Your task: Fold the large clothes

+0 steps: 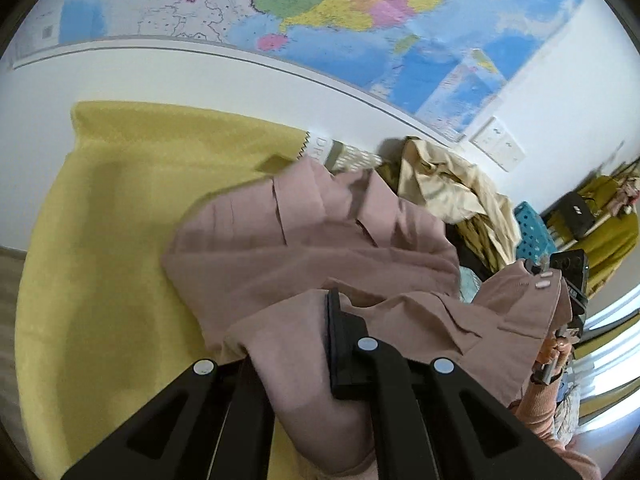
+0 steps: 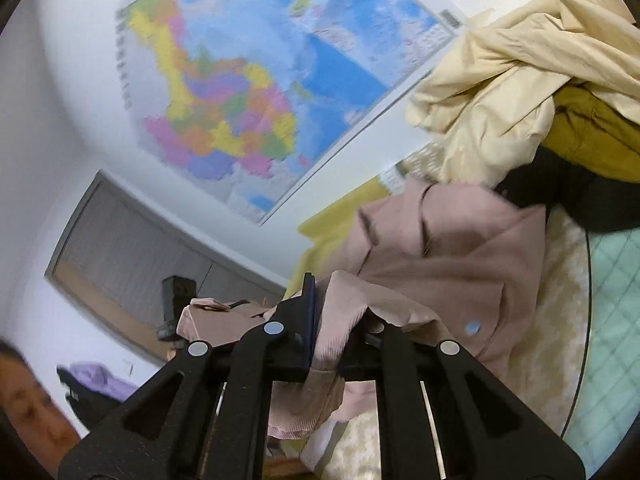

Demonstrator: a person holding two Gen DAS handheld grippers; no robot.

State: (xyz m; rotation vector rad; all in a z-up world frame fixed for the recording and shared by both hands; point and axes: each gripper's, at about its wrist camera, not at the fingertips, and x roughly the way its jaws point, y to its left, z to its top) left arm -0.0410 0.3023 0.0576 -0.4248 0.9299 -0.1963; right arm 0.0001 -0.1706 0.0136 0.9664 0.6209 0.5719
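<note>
A large dusty-pink garment [image 1: 312,240] is lifted over a yellow cloth-covered surface [image 1: 112,220]. My left gripper [image 1: 296,344] is shut on a fold of the pink garment near its lower edge. My right gripper [image 2: 340,320] is shut on a ribbed edge of the same pink garment [image 2: 448,256], which hangs down between its jaws. The right gripper also shows at the right of the left wrist view [image 1: 568,276], holding the far corner of the garment. The cloth stretches between the two grippers.
A heap of cream [image 1: 444,184] and mustard clothes lies behind the garment, also in the right wrist view [image 2: 512,80]. A map [image 1: 340,20] hangs on the wall. A mint quilted cover [image 2: 612,320] lies at the right. A person's face [image 2: 28,408] is at lower left.
</note>
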